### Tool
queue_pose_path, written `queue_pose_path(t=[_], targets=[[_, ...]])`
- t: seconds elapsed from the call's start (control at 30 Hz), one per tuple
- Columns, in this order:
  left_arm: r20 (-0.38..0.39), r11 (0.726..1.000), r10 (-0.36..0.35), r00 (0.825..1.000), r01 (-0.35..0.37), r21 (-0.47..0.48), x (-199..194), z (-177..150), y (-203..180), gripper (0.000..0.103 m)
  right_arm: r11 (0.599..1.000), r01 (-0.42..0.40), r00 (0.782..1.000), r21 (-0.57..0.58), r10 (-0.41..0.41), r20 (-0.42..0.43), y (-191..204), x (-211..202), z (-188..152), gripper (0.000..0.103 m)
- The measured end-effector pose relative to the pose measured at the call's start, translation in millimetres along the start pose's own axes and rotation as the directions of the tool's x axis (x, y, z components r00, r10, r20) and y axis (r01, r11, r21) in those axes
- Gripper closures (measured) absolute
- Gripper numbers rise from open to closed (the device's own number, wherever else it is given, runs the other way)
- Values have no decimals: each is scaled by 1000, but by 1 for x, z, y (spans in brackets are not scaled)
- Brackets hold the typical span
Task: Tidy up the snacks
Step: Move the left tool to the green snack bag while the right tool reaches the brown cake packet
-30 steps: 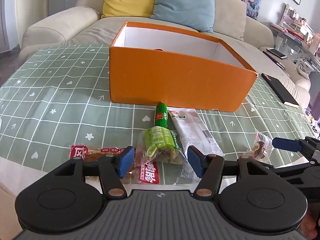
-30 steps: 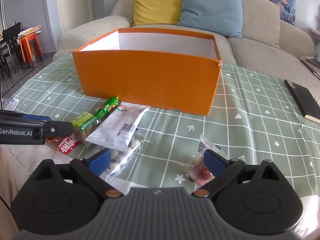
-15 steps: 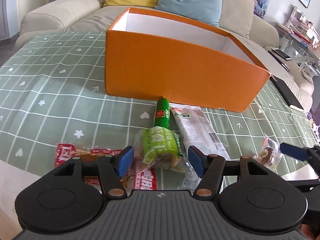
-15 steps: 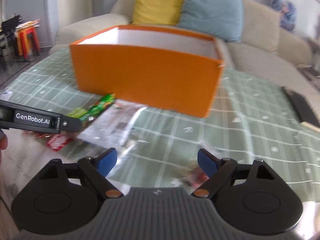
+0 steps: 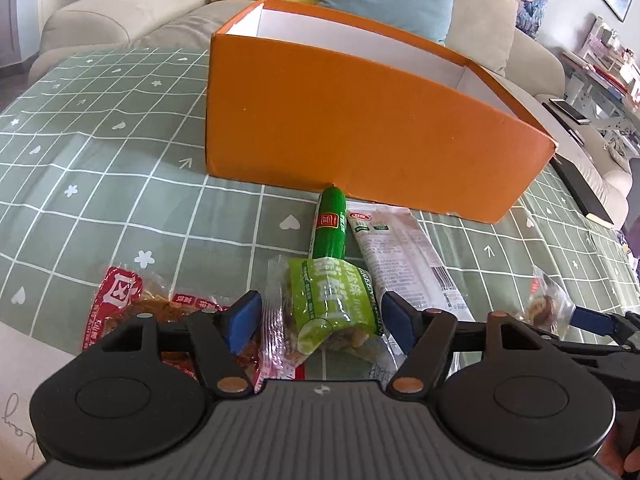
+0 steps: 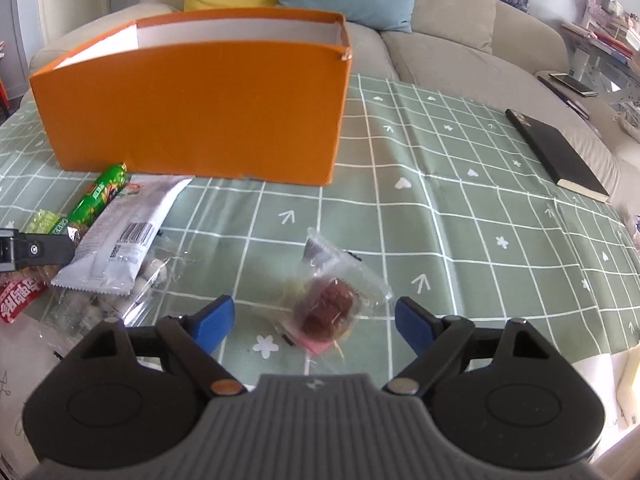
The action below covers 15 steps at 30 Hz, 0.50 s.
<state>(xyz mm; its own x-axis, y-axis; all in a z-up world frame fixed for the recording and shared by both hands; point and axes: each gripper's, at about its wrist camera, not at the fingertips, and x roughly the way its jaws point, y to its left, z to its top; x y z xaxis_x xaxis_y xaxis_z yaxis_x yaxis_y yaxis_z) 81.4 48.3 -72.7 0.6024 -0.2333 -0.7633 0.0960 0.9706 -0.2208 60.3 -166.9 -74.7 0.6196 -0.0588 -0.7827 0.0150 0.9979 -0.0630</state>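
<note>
The sofa with its yellow and blue cushions runs behind the desk, which wears a green checked cloth. On the cloth stands the open orange box, larger in both views than a second ago, since both cameras have drawn closer and lower to the snacks; nothing shows over its rim from here. A black notebook lies well apart to the right, as before. Just in front of the box lie the snacks, unmoved: a white packet beside a green sausage whose tip touches the box wall, a green-labelled pack below the sausage, a red packet to its left, and a clear bag of pale pieces under the white packet's near end. The left tongs are apart, blue pads on either side of the green-labelled pack, closer around it than half a second ago but with a little gap at each side. The right tongs are also spread wide; the clear-wrapped brown sweet, which sat by the right pad a second ago, now lies centred between the pads, touching neither. In the left view that sweet rests on the cloth at the right edge, next to a blue pad of the right tongs.
</note>
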Motion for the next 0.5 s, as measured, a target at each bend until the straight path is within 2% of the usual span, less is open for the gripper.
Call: queue_pose_path(t=[0.1,0.17,0.23,0.27,0.37,0.5], targets=[[4,1000,2,1000,-2,4,0,0,0,23,1000,-11,1000,5,11,-23,1,5,0,34],[6,1000,0,1000,0,1,0,-1,0,23,1000,-15,1000,5,15,-25,2,7,1,36],[4,1000,-1,1000,1,-2,0,0,-1,33,1000,-14,1000,-2,14,-17,3,7,1,43],[3,1000,-4,1000,4,-5,0,0,0,35,1000,-15,1000,-7,15,-13,4,7,2,53],[0,1000,-6,1000,6,0,0,-1,0,42,999,-29,1000,-25,28,-7,7,5,2,59],[19,1000,13,1000,-14,26,-4,-2,-5,49,994,-93,996,-57,93,5,15,0,1,64]])
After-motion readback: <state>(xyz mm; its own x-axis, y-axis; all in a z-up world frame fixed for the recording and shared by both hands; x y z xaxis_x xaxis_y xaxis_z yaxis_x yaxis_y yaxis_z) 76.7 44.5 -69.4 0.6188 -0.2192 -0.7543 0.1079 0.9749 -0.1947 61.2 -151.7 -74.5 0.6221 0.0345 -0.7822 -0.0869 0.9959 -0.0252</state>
